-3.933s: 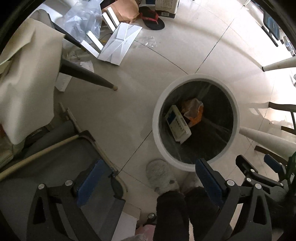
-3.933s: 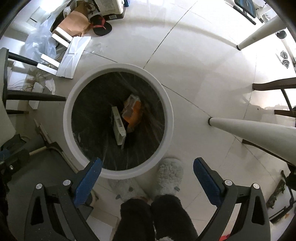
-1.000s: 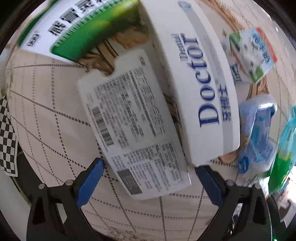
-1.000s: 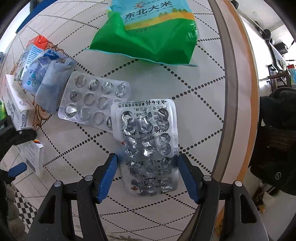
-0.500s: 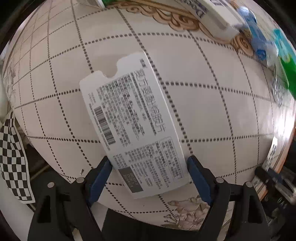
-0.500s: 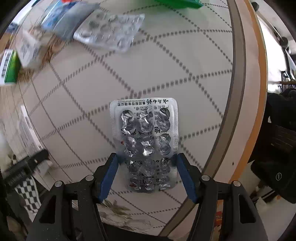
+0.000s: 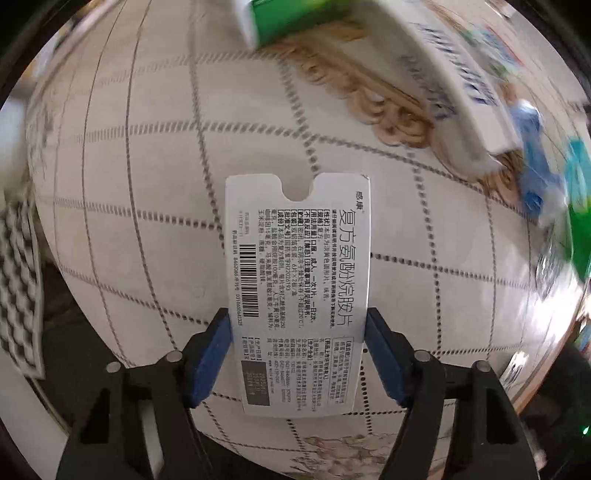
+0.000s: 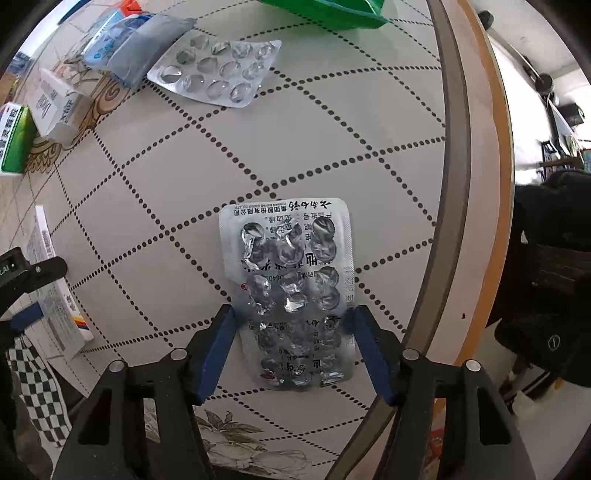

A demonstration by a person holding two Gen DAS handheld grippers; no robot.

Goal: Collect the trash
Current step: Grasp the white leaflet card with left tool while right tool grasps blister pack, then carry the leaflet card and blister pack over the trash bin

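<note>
A flat white medicine box (image 7: pixel 295 277) with a barcode and black print hangs over the round patterned table (image 7: pixel 147 184). My left gripper (image 7: pixel 297 321) has its blue pads against the box's two long edges, and its jaws are closing on it. The same box (image 8: pixel 55 291) shows at the left edge of the right wrist view. There, my right gripper (image 8: pixel 293 315) is shut on a used silver blister pack (image 8: pixel 288 266), held by its long edges above the table near the rim (image 8: pixel 476 184).
On the table's far side lie a second blister pack (image 8: pixel 218 70), a blue packet (image 8: pixel 129 48), a green bag (image 8: pixel 332 11), a white toothpaste box (image 8: pixel 55 103) and a green box (image 8: pixel 14 136). A dark garment (image 8: pixel 554 295) lies beyond the rim, and a checkered cloth (image 8: pixel 33 387) lies lower left.
Both grippers drew back from the pile with their items. The white box turned from tilted to straight as the left jaws narrowed. The blister pack left its neighbour and moved toward the rim.
</note>
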